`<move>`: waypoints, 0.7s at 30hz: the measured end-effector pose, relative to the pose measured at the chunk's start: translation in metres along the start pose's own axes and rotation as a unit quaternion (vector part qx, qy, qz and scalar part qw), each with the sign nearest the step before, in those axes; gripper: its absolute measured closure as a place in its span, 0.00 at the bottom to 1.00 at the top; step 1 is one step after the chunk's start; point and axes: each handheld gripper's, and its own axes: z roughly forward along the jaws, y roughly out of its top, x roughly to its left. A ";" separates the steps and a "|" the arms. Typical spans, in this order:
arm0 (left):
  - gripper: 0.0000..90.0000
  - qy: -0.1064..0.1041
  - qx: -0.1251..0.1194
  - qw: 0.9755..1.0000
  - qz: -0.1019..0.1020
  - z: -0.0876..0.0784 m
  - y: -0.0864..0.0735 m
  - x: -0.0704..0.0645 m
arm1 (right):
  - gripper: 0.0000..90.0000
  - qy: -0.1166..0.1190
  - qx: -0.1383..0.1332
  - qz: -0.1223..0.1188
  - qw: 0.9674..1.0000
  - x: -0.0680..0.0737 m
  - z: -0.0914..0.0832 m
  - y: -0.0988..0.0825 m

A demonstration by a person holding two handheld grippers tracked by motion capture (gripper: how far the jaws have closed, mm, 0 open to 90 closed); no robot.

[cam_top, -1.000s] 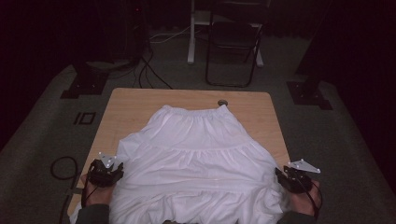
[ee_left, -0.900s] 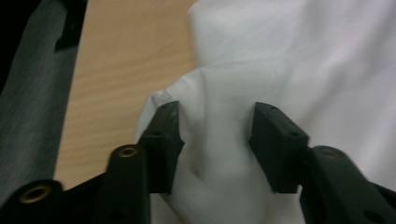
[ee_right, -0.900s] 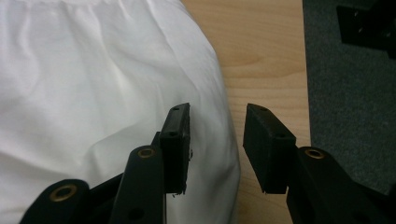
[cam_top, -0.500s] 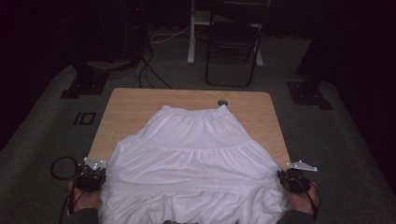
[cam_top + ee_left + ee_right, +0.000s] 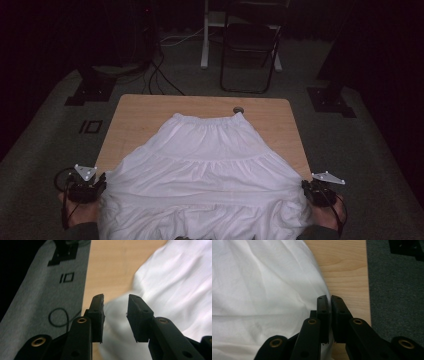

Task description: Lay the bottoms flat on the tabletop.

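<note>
the right claw (image 5: pixel 329 300) is clamped on the hem edge of the white skirt (image 5: pixel 210 170), a thin fold of cloth pinched between its jaws at the desk's right edge. the left claw (image 5: pixel 115 305) has just been opening; its jaws stand apart with a bulge of the skirt's left hem between them, pads not pressing on it. the skirt lies spread flat on the wooden desk (image 5: pixel 140 115), waistband at the far side, hem toward the person. a small round thing (image 5: pixel 238 110) sits just beyond the waistband. grey carpet (image 5: pixel 45 150) surrounds the desk.
</note>
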 end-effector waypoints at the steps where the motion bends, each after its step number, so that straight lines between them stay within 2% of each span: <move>1: 0.73 -0.004 -0.004 1.000 0.002 0.000 0.004 -0.003 | 0.95 -0.002 -0.001 0.001 1.000 -0.001 0.000 0.000; 3: 0.72 -0.017 -0.009 1.000 0.006 0.002 0.009 -0.009 | 0.94 -0.005 -0.002 0.004 1.000 -0.002 -0.001 -0.001; 6: 0.70 -0.032 -0.005 0.999 0.024 0.010 0.014 -0.020 | 0.87 -0.013 0.002 0.006 1.000 -0.003 -0.003 -0.002; 9: 0.67 -0.047 0.003 0.998 0.034 0.021 0.015 -0.028 | 0.77 -0.018 -0.012 0.002 1.000 -0.001 -0.009 0.001; 12: 0.62 -0.059 0.016 0.997 0.035 0.032 0.014 -0.033 | 0.70 -0.005 -0.036 -0.013 0.999 0.007 -0.016 0.009; 14: 0.59 -0.057 0.024 0.997 0.035 0.038 0.012 -0.038 | 0.65 0.001 -0.040 -0.025 0.999 0.013 -0.017 0.015; 21: 0.57 -0.078 0.017 0.995 0.054 0.041 0.018 -0.060 | 0.60 0.032 -0.032 -0.049 0.998 0.041 0.000 0.030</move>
